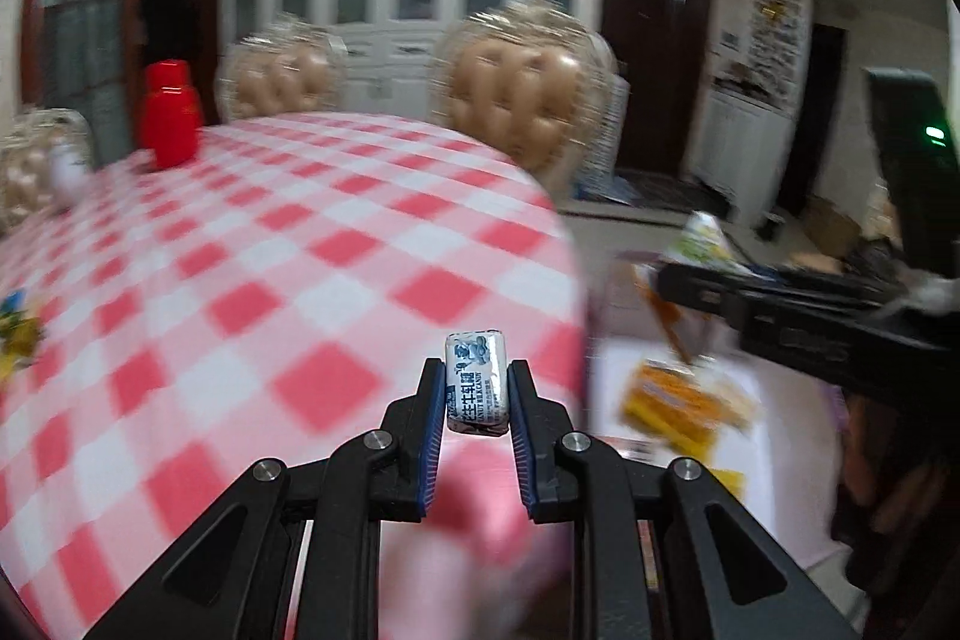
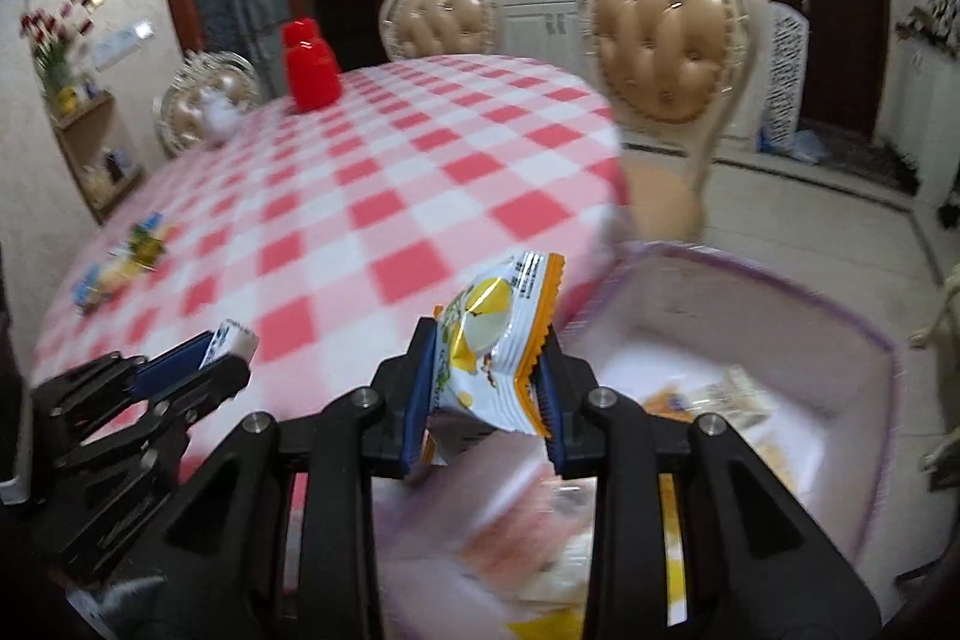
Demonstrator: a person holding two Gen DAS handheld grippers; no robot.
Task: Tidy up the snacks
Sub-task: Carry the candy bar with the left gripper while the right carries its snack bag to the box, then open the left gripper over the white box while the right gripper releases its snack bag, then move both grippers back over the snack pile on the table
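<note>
R gripper point(image 2: 486, 382) grips a packet point(image 2: 498, 358) right over the bin point(image 2: 840, 316), nearer than L gripper point(image 1: 477, 394), clamped on an upright candy point(image 1: 477, 382) w/ table below.

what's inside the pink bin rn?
The bin holds several snack packets, orange, yellow and white, too blurred to count or identify. The right gripper and its yellow packet cover the near part, so anything there is hidden.

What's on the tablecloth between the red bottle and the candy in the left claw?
Nothing: in the left wrist view, only bare checked tablecloth runs from the red bottle to the candy in the left claw.
</note>
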